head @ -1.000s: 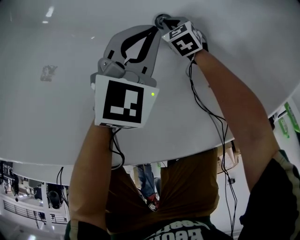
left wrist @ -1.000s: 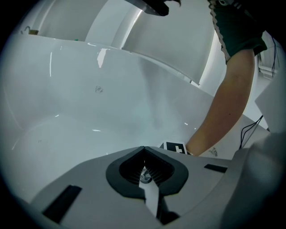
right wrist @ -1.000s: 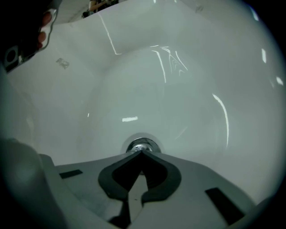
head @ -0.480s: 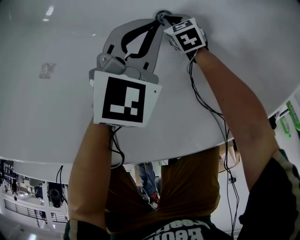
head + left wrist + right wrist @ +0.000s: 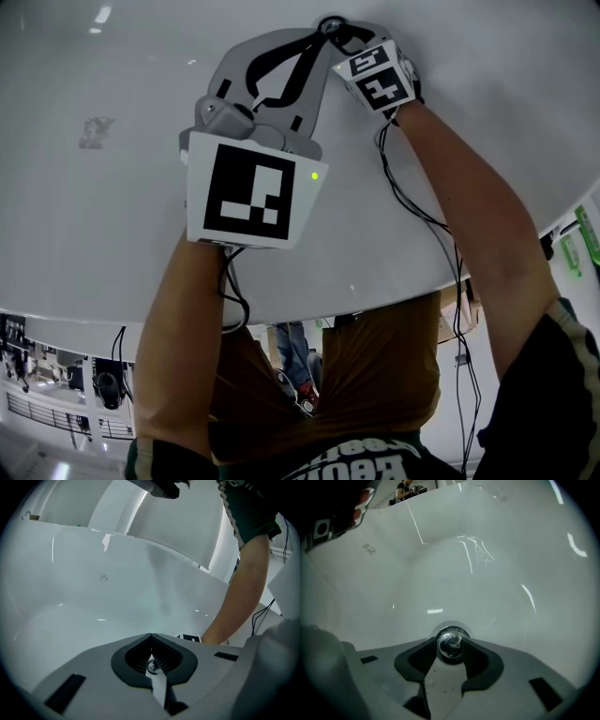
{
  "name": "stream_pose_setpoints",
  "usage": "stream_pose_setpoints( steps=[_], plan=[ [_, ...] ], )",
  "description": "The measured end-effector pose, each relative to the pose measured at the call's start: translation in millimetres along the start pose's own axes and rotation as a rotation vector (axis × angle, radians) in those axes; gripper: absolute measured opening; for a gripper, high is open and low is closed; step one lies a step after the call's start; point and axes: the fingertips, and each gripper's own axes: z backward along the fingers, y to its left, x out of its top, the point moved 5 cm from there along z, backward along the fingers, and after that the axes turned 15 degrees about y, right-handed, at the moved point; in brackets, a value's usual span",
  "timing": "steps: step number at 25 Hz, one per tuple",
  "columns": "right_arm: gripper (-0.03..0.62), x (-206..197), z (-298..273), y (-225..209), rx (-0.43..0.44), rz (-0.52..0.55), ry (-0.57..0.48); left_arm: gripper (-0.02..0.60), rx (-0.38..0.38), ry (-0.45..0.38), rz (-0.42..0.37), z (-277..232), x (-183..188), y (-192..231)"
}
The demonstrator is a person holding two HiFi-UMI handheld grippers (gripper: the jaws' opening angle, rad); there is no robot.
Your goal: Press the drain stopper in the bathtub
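Two tools meet low in the bathtub (image 5: 454, 564): the left tool (image 5: 151, 637) is closed on nothing, while the right tool (image 5: 451, 651), whose jaws have just been opening, straddles the chrome drain stopper (image 5: 450, 641) unclamped, so a push may skid off its glossy dome.

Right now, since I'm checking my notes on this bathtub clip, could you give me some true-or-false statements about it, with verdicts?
1. The right gripper has its jaws apart. True; they have just been opening, and the drain stopper shows between them.
2. The left gripper has its jaws wide apart. False: their tips meet.
3. The drain stopper is red plastic. False: it is shiny metal.
4. Both grippers reach into the white bathtub. True.
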Motion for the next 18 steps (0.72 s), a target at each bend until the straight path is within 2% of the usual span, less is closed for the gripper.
stream_pose_setpoints(
  steps=[6, 8, 12, 18],
  plan=[
    [0.183, 3, -1, 3, -0.035, 0.074, 0.009, 0.005, 0.004, 0.026, -0.016, -1, -3, -1],
    [0.225, 3, -1, 2, -0.053, 0.071, 0.005, 0.005, 0.002, 0.029, -0.017, -2, -3, -1],
    [0.229, 4, -6, -3, -0.065, 0.049, 0.028, 0.005, 0.006, 0.028, -0.004, -2, -4, -1],
    [0.221, 2, -11, 2, -0.156, 0.182, 0.057, 0.005, 0.008, 0.065, 0.002, -5, -10, 0]
  ],
)
